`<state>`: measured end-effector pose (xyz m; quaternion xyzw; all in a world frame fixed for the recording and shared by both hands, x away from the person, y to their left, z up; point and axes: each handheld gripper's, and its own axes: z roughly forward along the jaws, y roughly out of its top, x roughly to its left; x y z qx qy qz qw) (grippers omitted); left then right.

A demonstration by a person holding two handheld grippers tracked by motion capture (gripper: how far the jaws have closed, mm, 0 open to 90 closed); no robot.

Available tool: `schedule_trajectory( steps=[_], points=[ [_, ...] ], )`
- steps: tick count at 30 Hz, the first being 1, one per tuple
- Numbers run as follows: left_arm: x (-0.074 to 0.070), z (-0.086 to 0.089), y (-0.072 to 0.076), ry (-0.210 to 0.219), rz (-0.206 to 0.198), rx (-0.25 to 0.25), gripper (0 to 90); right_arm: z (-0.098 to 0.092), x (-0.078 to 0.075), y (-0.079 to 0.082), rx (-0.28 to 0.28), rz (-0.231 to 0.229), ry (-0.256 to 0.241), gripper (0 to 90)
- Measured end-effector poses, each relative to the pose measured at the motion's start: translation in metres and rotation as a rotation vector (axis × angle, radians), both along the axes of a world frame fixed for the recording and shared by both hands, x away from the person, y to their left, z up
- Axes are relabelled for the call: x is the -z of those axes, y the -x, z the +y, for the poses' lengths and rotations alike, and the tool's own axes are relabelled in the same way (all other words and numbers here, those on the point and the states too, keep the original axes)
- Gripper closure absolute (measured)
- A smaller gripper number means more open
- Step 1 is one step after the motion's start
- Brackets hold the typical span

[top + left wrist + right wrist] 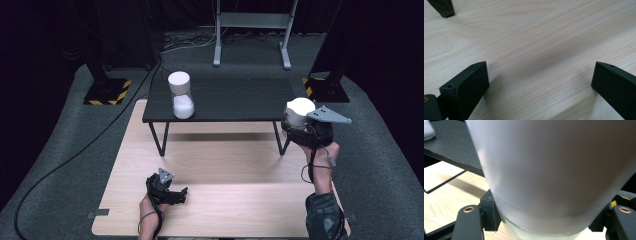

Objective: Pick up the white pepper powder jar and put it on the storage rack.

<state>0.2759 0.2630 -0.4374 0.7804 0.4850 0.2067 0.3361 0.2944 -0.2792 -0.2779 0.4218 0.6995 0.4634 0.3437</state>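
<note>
Jar (299, 113) with a white lid sits at the right of the high view, clamped in the right gripper (306, 126) just off the right end of the black table (235, 100). In the right gripper view the jaws pinch it low, below the lid (554, 165), probably to keep it upright while carried. A second jar (181, 95) stands at the table's left end. The left gripper (170, 192), lower left, rests on the wooden board (225, 165), jaws spread and empty.
</note>
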Motion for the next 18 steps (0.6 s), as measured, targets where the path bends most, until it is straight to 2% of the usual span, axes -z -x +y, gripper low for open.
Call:
schedule_trajectory(
  steps=[18],
  points=[
    [0.000,0.000,0.000,0.000,0.000,0.000,1.0,0.005,-0.016,-0.007,-0.021,-0.008,0.002,30.1]
  ],
)
